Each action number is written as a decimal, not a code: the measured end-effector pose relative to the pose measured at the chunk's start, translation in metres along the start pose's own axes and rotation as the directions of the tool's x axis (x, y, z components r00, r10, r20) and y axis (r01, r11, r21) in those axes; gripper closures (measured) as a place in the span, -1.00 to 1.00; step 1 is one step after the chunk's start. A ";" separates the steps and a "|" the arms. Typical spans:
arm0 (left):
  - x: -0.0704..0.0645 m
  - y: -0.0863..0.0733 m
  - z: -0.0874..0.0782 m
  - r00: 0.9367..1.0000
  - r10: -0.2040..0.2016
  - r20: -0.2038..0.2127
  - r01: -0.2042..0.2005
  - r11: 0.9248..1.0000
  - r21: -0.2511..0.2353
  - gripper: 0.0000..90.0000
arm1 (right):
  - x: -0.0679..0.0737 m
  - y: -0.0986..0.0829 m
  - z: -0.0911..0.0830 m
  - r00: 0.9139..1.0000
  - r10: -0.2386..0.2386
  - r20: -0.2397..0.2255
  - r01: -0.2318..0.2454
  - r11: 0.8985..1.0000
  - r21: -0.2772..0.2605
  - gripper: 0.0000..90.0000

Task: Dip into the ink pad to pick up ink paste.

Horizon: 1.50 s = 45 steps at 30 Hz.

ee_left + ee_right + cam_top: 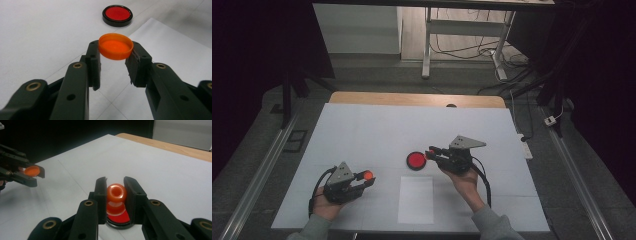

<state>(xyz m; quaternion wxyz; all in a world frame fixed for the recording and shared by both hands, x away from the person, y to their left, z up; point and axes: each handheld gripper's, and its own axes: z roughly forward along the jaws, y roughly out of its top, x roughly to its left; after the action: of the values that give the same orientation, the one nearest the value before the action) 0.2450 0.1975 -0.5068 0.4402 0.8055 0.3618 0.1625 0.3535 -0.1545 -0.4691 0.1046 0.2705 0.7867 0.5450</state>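
My left gripper (367,177) is shut on a shallow orange cap (368,174), held above the table at the front left. In the left gripper view the cap (115,47) sits open side up between the fingertips of that gripper (115,51). A red disc in a black rim (416,160) lies on the table's middle. My right gripper (430,152) is just to its right, shut on a small rounded orange piece (116,192) with a dimple, hanging just above the red disc (119,218). The right gripper view also has the left gripper (33,172) with the cap at far left.
A white sheet (416,199) lies flat on the white tabletop (362,130), in front of the disc and between the hands. A wooden strip (412,98) marks the table's far edge. Beyond it are desk legs and cables (462,50) on the floor.
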 end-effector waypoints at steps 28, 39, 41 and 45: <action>0.000 0.000 0.003 1.000 0.009 0.009 -0.009 1.000 0.014 0.44 | -0.004 0.000 0.035 1.000 0.006 0.005 -0.006 0.997 0.074 0.61; 0.000 0.000 0.003 1.000 0.010 0.008 -0.010 1.000 0.016 0.44 | -0.004 -0.004 0.046 1.000 -0.010 0.013 0.009 0.995 0.096 0.61; 0.000 0.000 0.003 1.000 0.010 0.008 -0.011 1.000 0.017 0.44 | -0.005 -0.005 0.048 1.000 -0.011 0.014 0.009 0.995 0.104 0.61; 0.000 -0.001 0.004 1.000 0.011 0.010 -0.011 1.000 0.021 0.44 | -0.004 -0.010 0.055 1.000 -0.015 0.017 0.013 0.992 0.126 0.61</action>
<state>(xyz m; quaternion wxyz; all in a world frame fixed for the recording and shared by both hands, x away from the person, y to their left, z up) 0.2469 0.1952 -0.5096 0.4325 0.8130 0.3569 0.1569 0.3794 -0.1152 -0.5004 0.0984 0.2759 0.8203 0.4912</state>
